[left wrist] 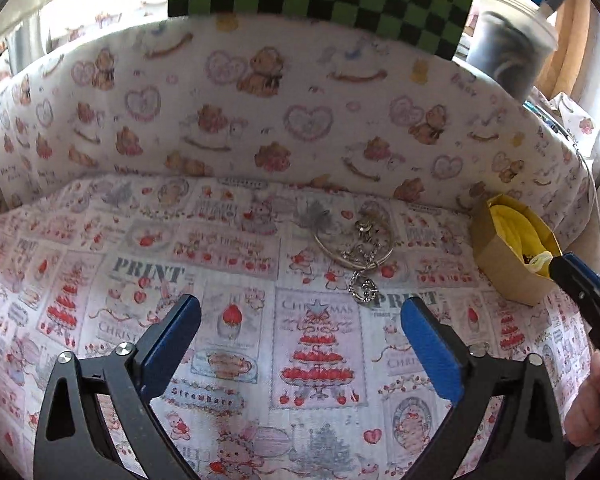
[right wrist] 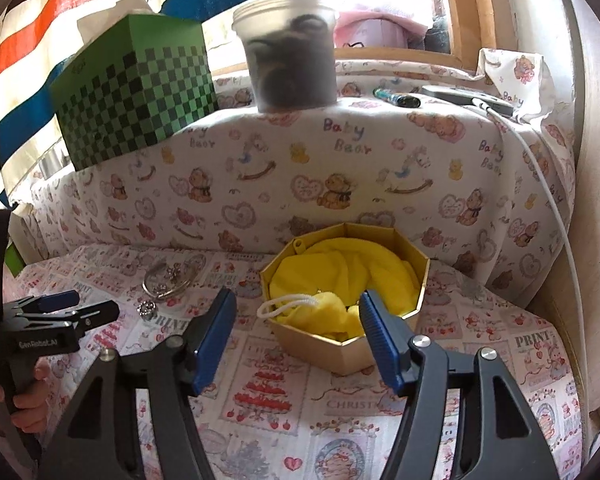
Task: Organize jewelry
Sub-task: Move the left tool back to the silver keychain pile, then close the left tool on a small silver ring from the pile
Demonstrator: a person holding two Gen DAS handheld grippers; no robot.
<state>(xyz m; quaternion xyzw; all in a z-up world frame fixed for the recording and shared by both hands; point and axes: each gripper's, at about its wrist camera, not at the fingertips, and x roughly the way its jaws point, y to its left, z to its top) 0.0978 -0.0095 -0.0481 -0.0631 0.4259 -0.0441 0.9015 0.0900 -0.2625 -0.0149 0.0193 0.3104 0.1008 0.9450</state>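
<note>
A silver bangle with charms (left wrist: 356, 246) lies on the printed cloth, with a small sparkly ring-shaped charm (left wrist: 363, 289) just in front of it. My left gripper (left wrist: 300, 312) is open and empty, a short way in front of the charm. A gold octagonal box (right wrist: 346, 344) holds a yellow drawstring pouch (right wrist: 340, 284) with a white cord. My right gripper (right wrist: 298, 310) is open and empty, its fingertips at the box's near rim. The bangle (right wrist: 168, 278) and charm (right wrist: 146, 307) also show left in the right wrist view. The box (left wrist: 508, 252) shows right in the left wrist view.
A raised ledge covered in teddy-bear fabric (right wrist: 340, 168) backs the surface. On it stand a green checkered box (right wrist: 136, 92), a lidded plastic tub (right wrist: 292, 60), a lighter (right wrist: 396, 98) and a dark device with a white cable (right wrist: 468, 98). A wall is at the right.
</note>
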